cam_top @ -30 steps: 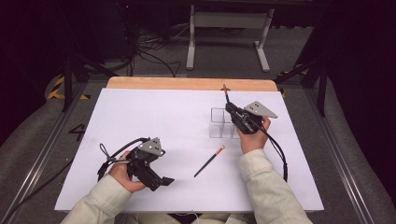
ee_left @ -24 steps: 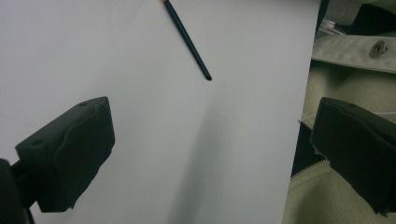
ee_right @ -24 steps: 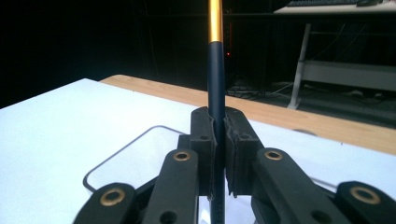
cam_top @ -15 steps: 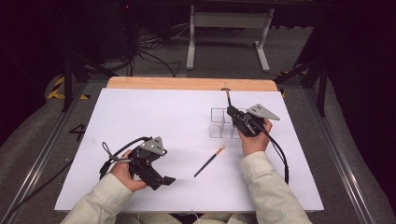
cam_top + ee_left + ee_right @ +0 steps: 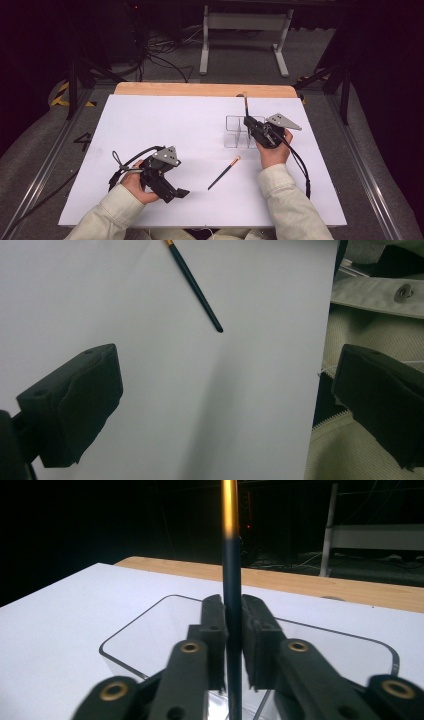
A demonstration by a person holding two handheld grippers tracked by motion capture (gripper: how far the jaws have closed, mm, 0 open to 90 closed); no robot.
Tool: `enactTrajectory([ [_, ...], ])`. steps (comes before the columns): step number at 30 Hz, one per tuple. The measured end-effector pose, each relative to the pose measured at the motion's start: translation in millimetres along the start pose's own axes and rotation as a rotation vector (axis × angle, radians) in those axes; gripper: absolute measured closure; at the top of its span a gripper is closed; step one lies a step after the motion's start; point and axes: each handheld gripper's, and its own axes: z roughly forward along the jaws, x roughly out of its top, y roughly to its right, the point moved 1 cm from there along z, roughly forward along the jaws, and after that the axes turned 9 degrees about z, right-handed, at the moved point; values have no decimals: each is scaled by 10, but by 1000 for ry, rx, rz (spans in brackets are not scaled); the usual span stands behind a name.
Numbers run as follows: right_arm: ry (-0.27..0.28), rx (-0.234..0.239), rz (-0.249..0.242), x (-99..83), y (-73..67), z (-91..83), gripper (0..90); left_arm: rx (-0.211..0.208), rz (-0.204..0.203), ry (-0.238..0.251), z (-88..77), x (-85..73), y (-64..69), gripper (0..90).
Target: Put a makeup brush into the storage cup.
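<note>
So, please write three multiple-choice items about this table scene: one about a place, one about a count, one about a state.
1. Where does the loose brush lie?
A. on the white sheet between the two hands
B. inside the clear holder
C. on the floor

2. How many brushes are in the scene?
A. one
B. two
C. four

3. How do the jaws of the left gripper stand?
A. wide apart with nothing between them
C. shut on a brush
B. shut on a cable

Key: 1 A, the high view shows it flat on the white sheet, apart from the clear holder. 2 B, one lies loose and a second brush stands upright between the pads of the right gripper, over the holder. 3 A, the left gripper view shows bare sheet between them.
</note>
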Motion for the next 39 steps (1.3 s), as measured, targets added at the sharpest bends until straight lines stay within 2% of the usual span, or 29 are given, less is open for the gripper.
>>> enactTrajectory([
  [2, 4, 7, 0, 10, -4, -8, 639, 0, -2, -1, 0, 0, -5, 5],
  [4, 21, 3, -26, 36, -15, -35, 488, 7, -1, -2, 1, 5, -10, 4],
  [7, 47, 30, -12, 93, -36, -106, 370, 21, 3, 2, 3, 15, -28, 0],
  [8, 47, 30, -12, 93, -36, -106, 370, 21, 3, 2, 3, 15, -28, 0],
  [10, 75, 47, -25, 158, -81, -213, 314, 29, -7, 15, -1, 28, -47, 2],
  [13, 85, 54, -30, 190, -107, -267, 292, 33, -5, 21, -2, 42, -64, 2],
  [15, 95, 69, -39, 245, -153, -371, 280, 36, -9, 23, 8, 64, -71, 2],
  [19, 97, 85, -45, 283, -202, -516, 263, 44, 15, 14, 57, 136, -67, 20],
  [22, 94, 86, -48, 279, -213, -560, 262, 44, 22, 11, 92, 188, -70, 24],
  [29, 100, 98, -47, 315, -231, -816, 257, 33, -10, 0, 217, 281, -141, 24],
  [31, 100, 102, -44, 318, -233, -834, 254, 32, -18, -2, 240, 296, -157, 25],
  [32, 104, 109, -40, 319, -238, -885, 251, 34, -38, -9, 277, 324, -179, 24],
  [39, 94, 100, -44, 306, -217, -949, 235, 40, -71, -36, 364, 390, -247, 28],
])
